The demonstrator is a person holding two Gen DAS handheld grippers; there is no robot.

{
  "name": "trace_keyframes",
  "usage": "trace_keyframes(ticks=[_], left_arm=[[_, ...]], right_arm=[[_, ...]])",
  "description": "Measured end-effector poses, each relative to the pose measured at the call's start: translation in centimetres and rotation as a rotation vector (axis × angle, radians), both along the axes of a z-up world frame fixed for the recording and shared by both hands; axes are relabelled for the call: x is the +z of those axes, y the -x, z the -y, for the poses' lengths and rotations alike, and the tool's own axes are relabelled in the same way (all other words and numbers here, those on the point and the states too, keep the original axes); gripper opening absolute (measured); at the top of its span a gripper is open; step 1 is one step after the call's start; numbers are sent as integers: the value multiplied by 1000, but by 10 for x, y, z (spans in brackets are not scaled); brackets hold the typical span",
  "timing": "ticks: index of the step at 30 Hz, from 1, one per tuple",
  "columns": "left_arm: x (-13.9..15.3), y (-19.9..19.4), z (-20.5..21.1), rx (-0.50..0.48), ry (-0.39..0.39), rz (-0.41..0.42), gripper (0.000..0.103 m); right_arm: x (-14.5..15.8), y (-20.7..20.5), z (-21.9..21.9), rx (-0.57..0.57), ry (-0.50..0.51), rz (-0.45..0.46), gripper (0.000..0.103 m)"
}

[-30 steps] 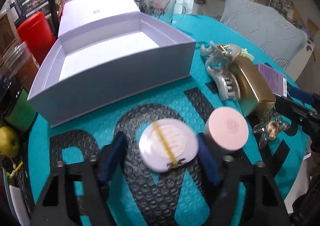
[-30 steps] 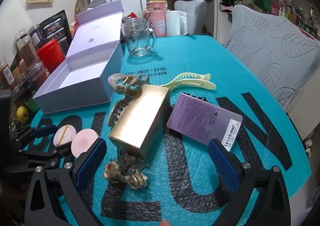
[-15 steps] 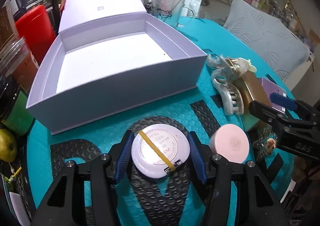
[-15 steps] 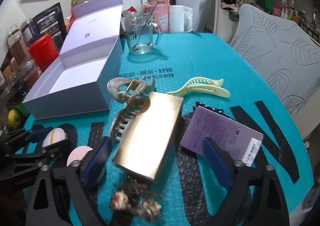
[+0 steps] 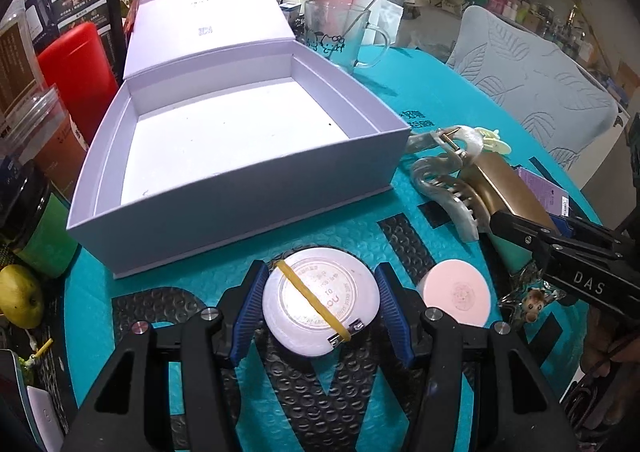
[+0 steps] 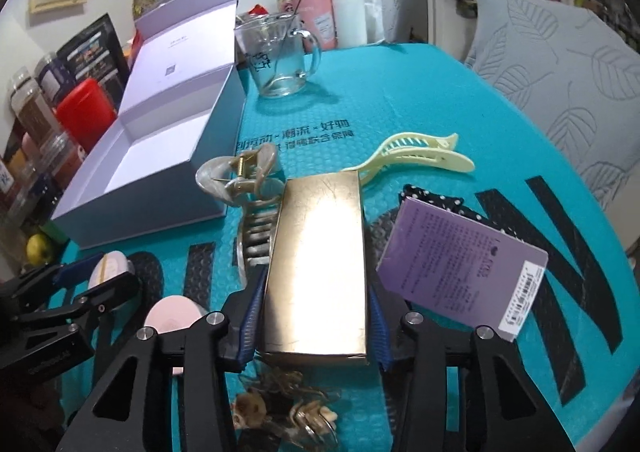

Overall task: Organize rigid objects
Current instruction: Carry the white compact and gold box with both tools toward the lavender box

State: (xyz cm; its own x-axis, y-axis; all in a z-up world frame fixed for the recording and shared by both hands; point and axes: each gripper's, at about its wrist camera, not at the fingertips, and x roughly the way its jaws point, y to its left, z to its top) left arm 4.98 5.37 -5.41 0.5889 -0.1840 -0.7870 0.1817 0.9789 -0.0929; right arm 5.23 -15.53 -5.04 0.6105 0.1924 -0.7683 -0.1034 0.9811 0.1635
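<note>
The left gripper (image 5: 320, 302) has its blue-padded fingers (image 5: 251, 302) clamped on the sides of a round white compact (image 5: 320, 300), which has a yellow rubber band across its lid; printed rings of text circle the lid, of which only "10" and "OU" can be read. The compact sits just in front of the open lavender gift box (image 5: 224, 188), whose raised lid carries a small logo too faint to read. Just right of the compact lies a round pink lid (image 5: 456, 294) with an embossed seal.

The right gripper (image 6: 316, 316) has its fingers (image 6: 252, 316) pressed against both long sides of a gold rectangular box (image 6: 320, 264) lying on the teal bubble-mat surface (image 6: 400, 100). In the left view, that gripper's black frame shows the letters "DAS". A pearly claw hair clip (image 6: 244, 188) touches the gold box's left side, a pale yellow hair clip (image 6: 416, 156) lies beyond it, and a purple card (image 6: 460, 260) with dense small print and a barcode rests to its right. A line of Chinese characters is printed on the mat near a glass mug (image 6: 280, 56).
</note>
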Motion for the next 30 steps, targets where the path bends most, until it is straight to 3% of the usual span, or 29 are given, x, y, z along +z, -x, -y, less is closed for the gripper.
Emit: trace_keyframes(ticks=[13,30], left_arm=[[19,18,9,7,-14,47,54],[39,34,-10,111,-32,84,55]], right_arm=[[27,26,4,25,-13,81,44],[40,31,-45,261,-64,93,44]])
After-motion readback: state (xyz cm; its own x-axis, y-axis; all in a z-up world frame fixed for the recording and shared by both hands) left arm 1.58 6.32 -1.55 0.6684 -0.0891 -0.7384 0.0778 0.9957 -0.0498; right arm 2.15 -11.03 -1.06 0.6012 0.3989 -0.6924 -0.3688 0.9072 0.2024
